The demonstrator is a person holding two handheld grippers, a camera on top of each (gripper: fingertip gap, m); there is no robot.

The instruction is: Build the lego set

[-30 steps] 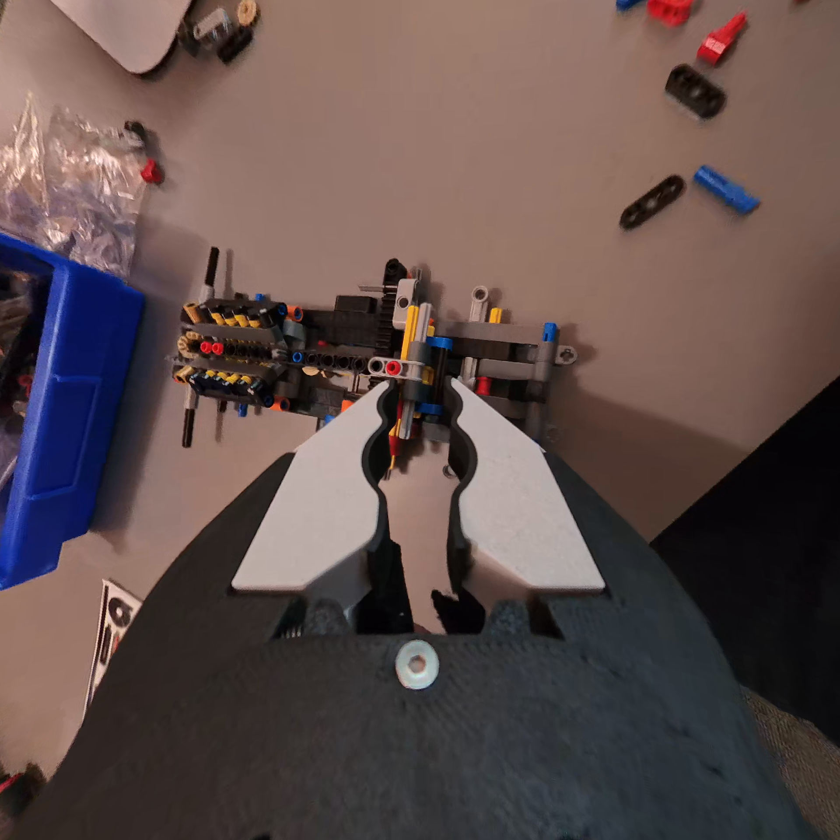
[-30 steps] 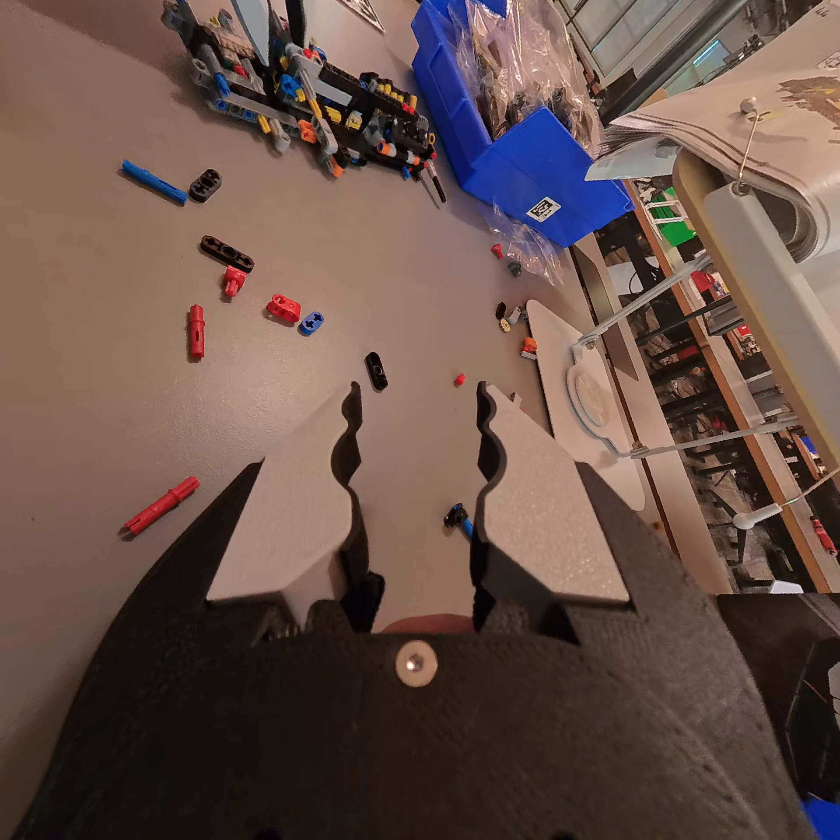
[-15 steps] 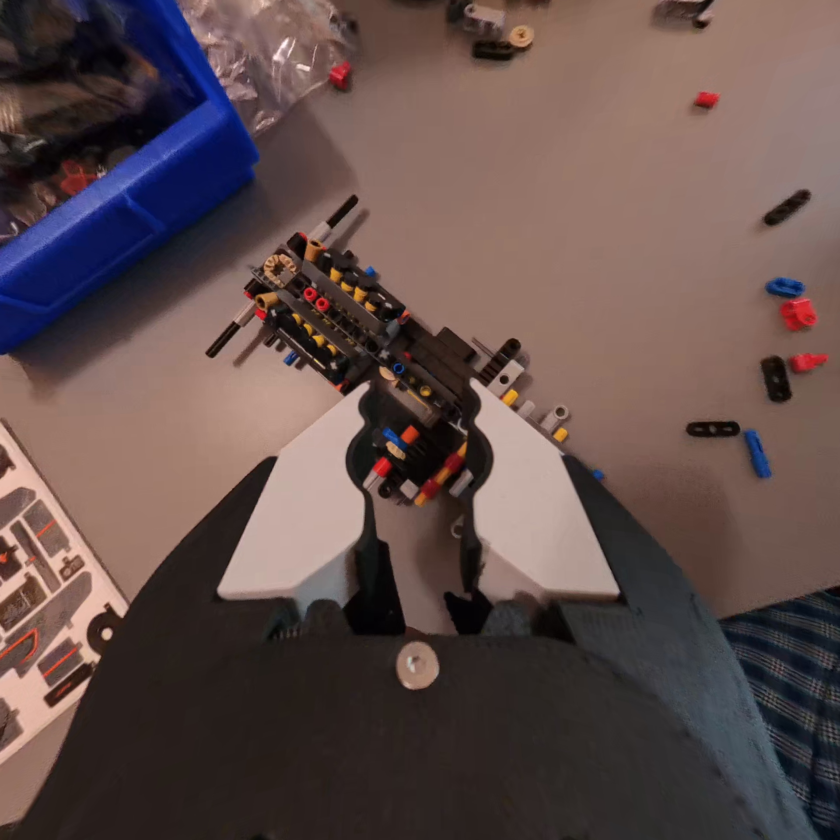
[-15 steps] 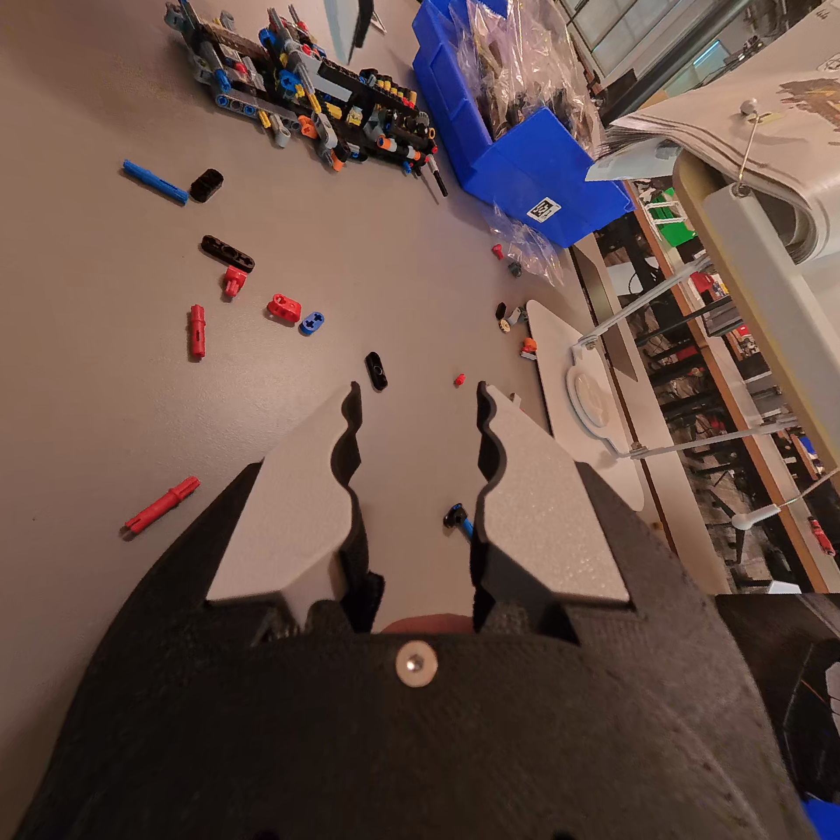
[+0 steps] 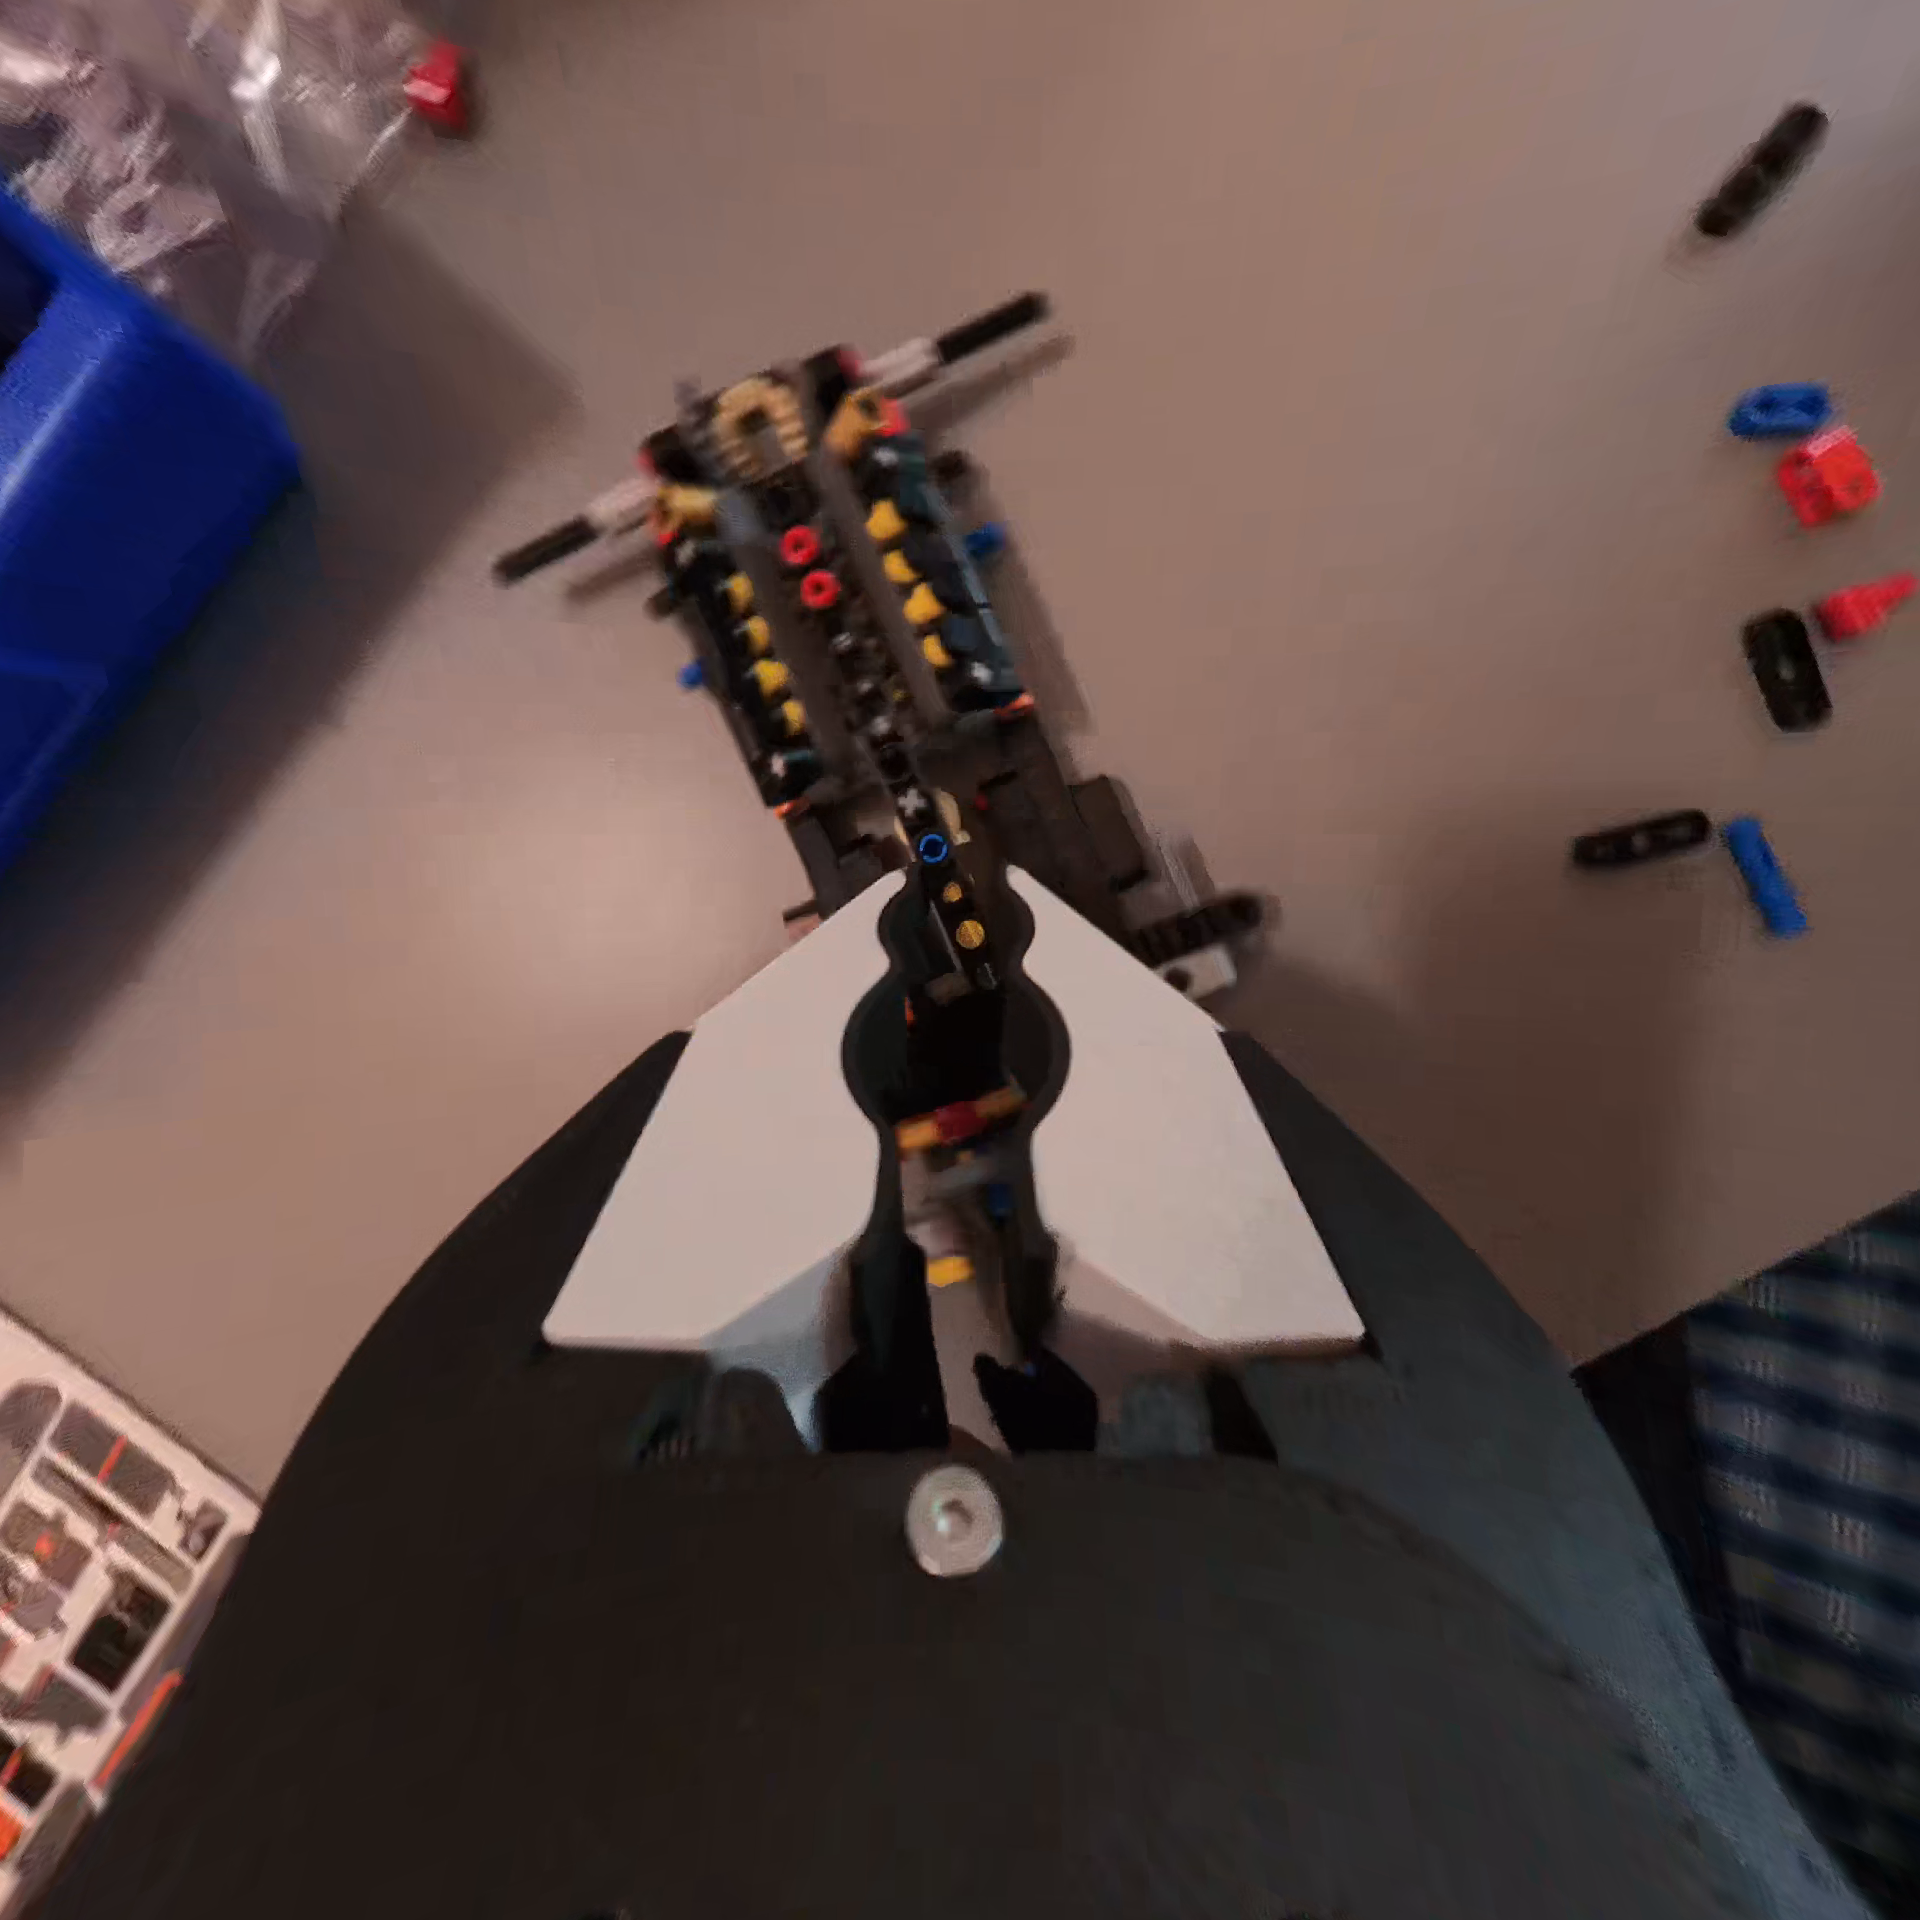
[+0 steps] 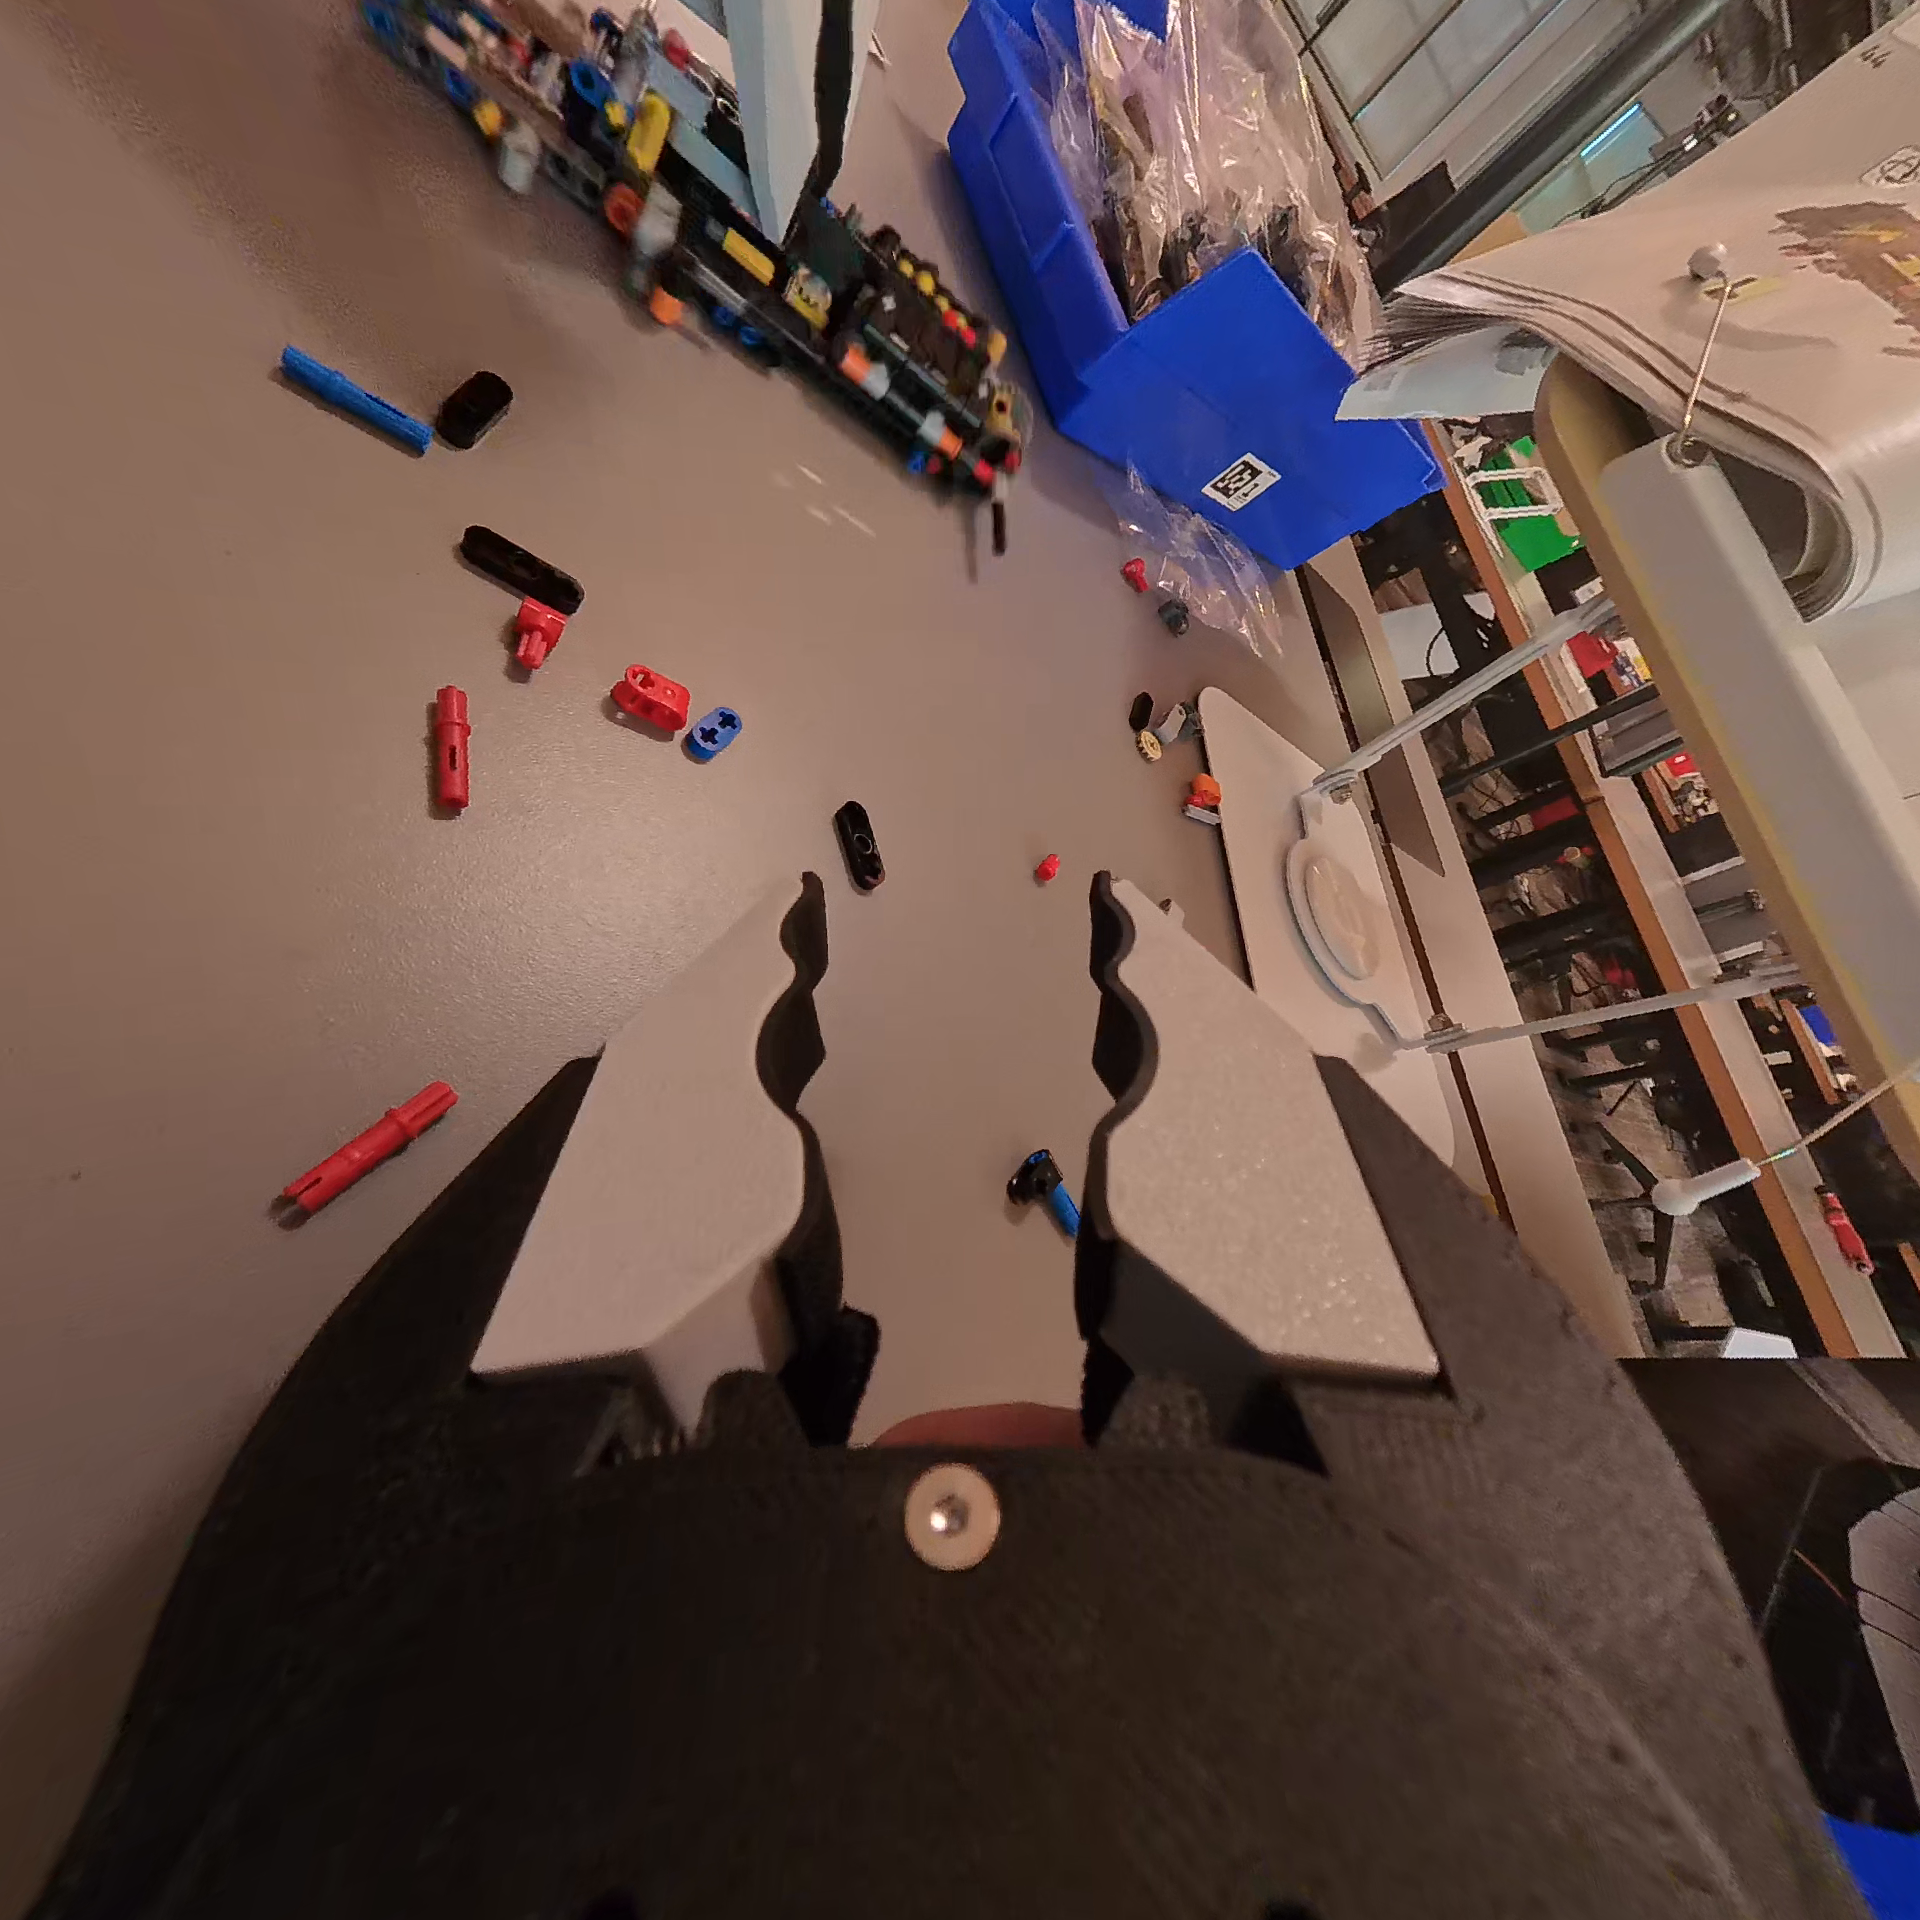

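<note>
Left wrist view: the left gripper [image 5: 954, 914] had closed on the near end of the partly built lego chassis [image 5: 862, 623]. Half a second before, its jaws stood wider around that end; a second before, they only reached the model's side. Over that second the chassis also turned in this view, from lying crosswise, through a diagonal, to running almost straight away from the camera. Motion blur suggested the swing was not finished. The change probably meant the model was being gripped and re-aimed for the next fitting step, not built upon.

The long axis of the chassis ran from near to far, leaning slightly left. Its far end, with the tan gear [image 5: 764, 431] and the black cross-axles, pointed away from the gripper; the near end lay clamped between the fingers. The model rested on the grey table [image 5: 1351, 416], right of the blue bin [image 5: 114, 499] and left of the scattered loose pieces.

Right wrist view: the right gripper [image 6: 956, 894] hung above the table with its jaws apart and nothing between them, unchanged in place over the second. A small black link [image 6: 858, 831] and a tiny red pin [image 6: 1046, 868] lay just beyond its tips. The chassis [image 6: 831, 281] appeared at far left, beside the bin [image 6: 1195, 384], with the left gripper's fingers on it.
</note>
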